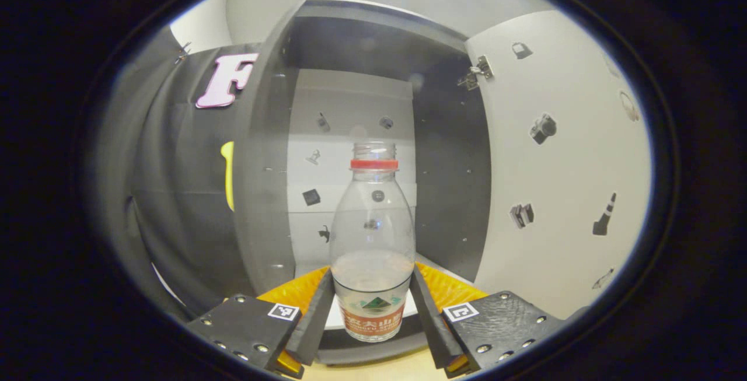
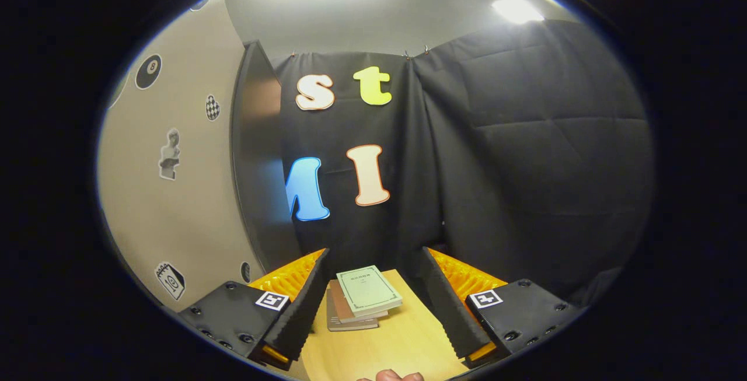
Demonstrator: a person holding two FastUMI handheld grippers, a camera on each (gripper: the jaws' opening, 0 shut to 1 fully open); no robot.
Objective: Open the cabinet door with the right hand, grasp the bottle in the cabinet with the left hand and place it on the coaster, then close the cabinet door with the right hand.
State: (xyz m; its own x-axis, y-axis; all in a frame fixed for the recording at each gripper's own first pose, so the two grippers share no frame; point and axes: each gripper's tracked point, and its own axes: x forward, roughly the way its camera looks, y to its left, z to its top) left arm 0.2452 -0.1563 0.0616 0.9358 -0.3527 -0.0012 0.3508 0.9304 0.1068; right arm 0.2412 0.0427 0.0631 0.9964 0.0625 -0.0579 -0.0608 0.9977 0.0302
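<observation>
Between left claw [image 1: 372,305] fingers: clear ribbed bottle [image 1: 372,241], gripped | right claw [image 2: 373,299] wide

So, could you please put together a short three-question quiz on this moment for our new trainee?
1. True or false: the cabinet door stands open.
2. What sits between the left hand-held gripper fingers? A) a cup B) the bottle C) a book
3. What lies on the table ahead of the right hand-held gripper?

Key:
1. True; the door is swung to the right and the shelf inside shows.
2. B; both fingers meet the bottle's lower sides, and it has no cap on.
3. A small stack of notebooks; that gripper is open and holds nothing.
</observation>
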